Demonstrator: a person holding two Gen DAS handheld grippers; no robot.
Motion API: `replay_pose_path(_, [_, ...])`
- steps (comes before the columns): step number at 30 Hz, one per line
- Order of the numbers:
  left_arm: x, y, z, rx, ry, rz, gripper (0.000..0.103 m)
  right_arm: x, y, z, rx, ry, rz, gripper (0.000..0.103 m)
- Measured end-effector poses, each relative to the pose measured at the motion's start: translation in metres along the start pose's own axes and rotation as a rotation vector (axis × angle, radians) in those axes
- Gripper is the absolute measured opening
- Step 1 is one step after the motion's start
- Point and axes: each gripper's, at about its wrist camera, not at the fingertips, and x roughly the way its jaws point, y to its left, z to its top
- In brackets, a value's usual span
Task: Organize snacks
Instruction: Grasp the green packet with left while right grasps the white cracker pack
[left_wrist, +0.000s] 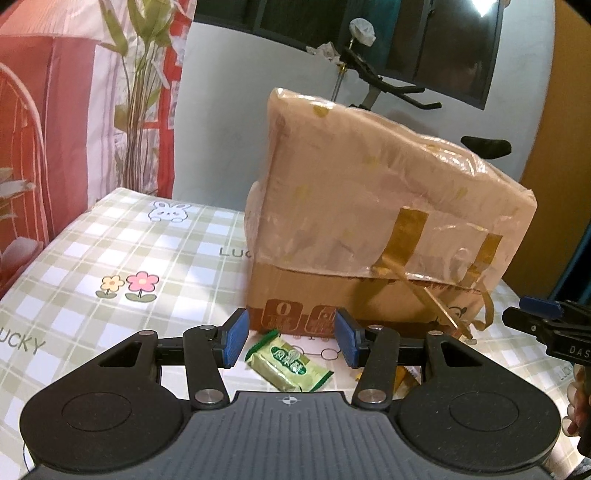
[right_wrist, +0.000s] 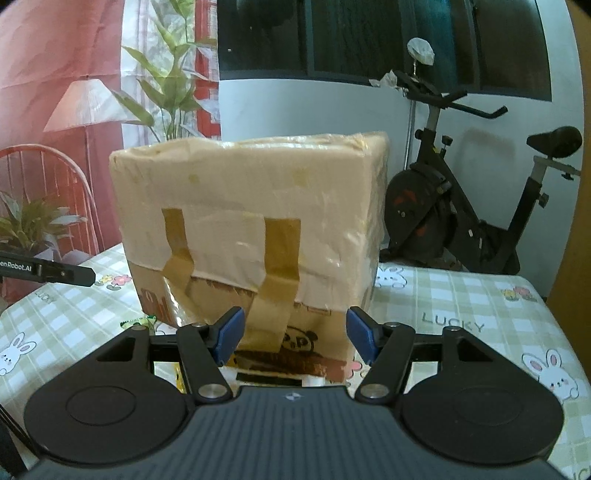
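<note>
While both tools are hovering open and empty, the left tool (left_wrist: 290, 341) is lining up over a green snack packet (left_wrist: 290, 363) lying on the bench (left_wrist: 147, 258) near the cardboard box (left_wrist: 369, 229), so closing on it looks next; the right tool (right_wrist: 295, 338) is facing that box.

Snack packet (left_wrist: 289, 365) before box (left_wrist: 369, 221), on table (left_wrist: 129, 243).

Cardboard box (right_wrist: 317, 332), glossy plastic wrap (left_wrist: 369, 192); tablecloth (left_wrist: 122, 251) prob. matt cloth.
</note>
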Motion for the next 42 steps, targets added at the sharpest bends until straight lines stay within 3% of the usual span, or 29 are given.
replay_pose_path(42, [0.017,0.003,-0.029,-0.037,0.109,0.011,0.054,0.019,-0.007,-0.057,0.054,0.176,-0.009,0.065])
